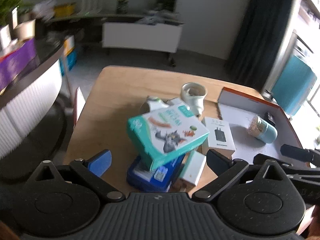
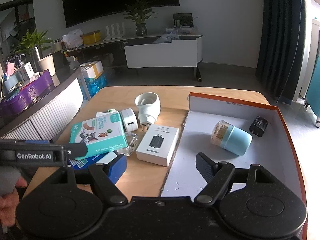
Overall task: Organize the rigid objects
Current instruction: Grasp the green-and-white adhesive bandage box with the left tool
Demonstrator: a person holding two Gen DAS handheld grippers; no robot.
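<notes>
A teal bandage box (image 1: 166,134) (image 2: 100,136) lies tilted on a dark blue box (image 1: 154,174) on the wooden table (image 1: 112,108). My left gripper (image 1: 159,156) is open wide just above and in front of this pile, touching nothing. A white charger box (image 2: 158,145) (image 1: 220,134), a white plug adapter (image 2: 148,104) and a small white charger (image 2: 130,121) lie nearby. The orange-rimmed tray (image 2: 230,100) holds a light blue toothpick holder (image 2: 232,137) and a black charger (image 2: 258,126). My right gripper (image 2: 162,167) hangs open over the tray's left edge, empty.
A clear plastic piece (image 2: 131,142) lies beside the bandage box, and a small white box (image 1: 193,168) beside the blue one. A curved counter with a purple tin (image 2: 30,94) stands to the left. A low white cabinet (image 2: 162,54) is beyond the table.
</notes>
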